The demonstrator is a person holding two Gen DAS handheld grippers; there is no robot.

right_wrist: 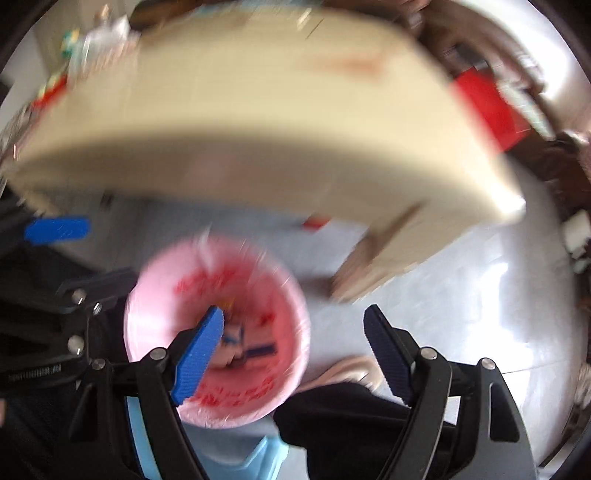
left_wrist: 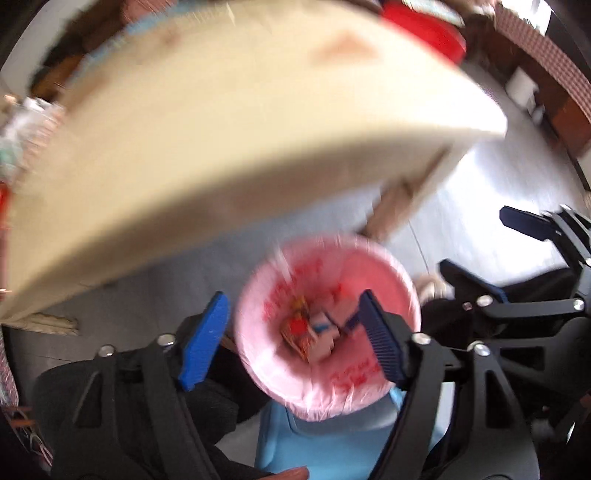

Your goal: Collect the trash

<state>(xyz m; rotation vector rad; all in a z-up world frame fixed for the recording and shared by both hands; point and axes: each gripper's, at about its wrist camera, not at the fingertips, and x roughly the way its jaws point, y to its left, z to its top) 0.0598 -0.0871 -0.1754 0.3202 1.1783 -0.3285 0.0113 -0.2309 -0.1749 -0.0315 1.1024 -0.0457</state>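
Observation:
A bin lined with a pink bag (left_wrist: 391,280) (right_wrist: 288,295) stands on the floor beside the table, below both grippers. Wrappers and small cartons (left_wrist: 306,332) (right_wrist: 236,343) lie in its bottom. My left gripper (left_wrist: 291,339) points down over the bin and is open, its blue fingers apart with nothing held. My right gripper (right_wrist: 295,354) hangs over the bin's right rim, also open and holding nothing. Each gripper shows in the other's view: the right gripper (left_wrist: 498,251) at the right edge, a left fingertip (right_wrist: 57,229) at the left edge. Both views are blurred.
A cream tabletop (left_wrist: 221,147) (right_wrist: 258,129) fills the upper half, its leg (right_wrist: 376,258) right of the bin. Clutter lies at its far left (right_wrist: 92,40). A red object (left_wrist: 424,33) (right_wrist: 487,110) sits beyond. A person's foot (right_wrist: 351,369) rests on the white tiled floor (right_wrist: 480,314).

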